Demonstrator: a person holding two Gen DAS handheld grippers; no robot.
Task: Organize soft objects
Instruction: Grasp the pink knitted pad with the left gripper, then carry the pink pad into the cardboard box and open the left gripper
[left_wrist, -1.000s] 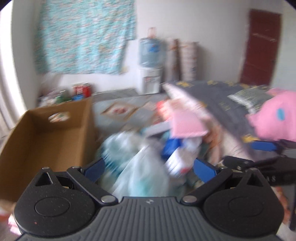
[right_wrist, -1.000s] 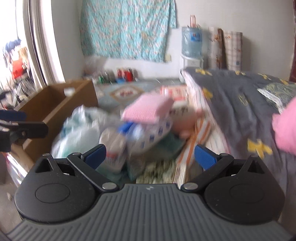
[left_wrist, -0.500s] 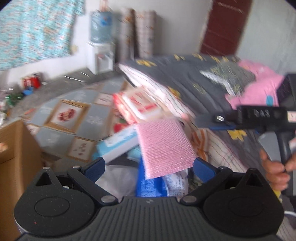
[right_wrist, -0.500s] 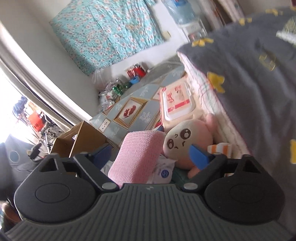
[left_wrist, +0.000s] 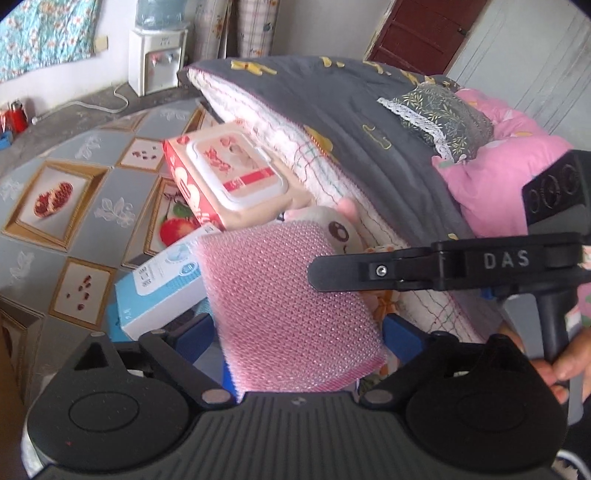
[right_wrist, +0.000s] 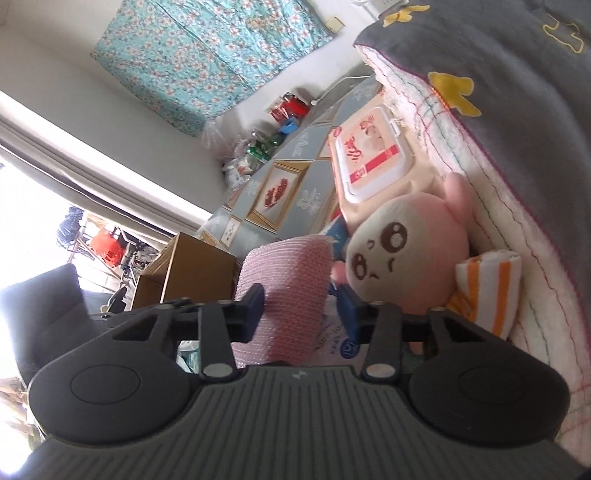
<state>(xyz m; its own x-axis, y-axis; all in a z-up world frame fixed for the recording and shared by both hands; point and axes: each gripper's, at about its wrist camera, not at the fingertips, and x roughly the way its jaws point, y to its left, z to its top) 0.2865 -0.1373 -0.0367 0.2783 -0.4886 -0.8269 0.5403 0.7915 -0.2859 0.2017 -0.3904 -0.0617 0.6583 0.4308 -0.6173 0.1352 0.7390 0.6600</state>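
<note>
My right claw (right_wrist: 301, 308) has just closed in on the pink pad (right_wrist: 284, 291) — half a second ago its blue tips stood wide with the pad loose between them, and now they pinch its sides, so I judge the grasp made or very nearly made. The pad sits on top of the heap beside the bed (left_wrist: 369, 122), just in front of the plush (right_wrist: 402, 254), which leans on the wipes pack (right_wrist: 369, 155) behind it. My left claw (left_wrist: 297, 332) has swung away from the box (right_wrist: 184, 266) and now hangs spread wide over the near end of the same pad, gripping nothing; from that side I see the right claw's finger (left_wrist: 373, 271) laid across the pad. To my mind this means the first soft thing is secured and the lift toward the box — well off from the pad, towards the window — can begin, while the plush waits its turn.
</note>
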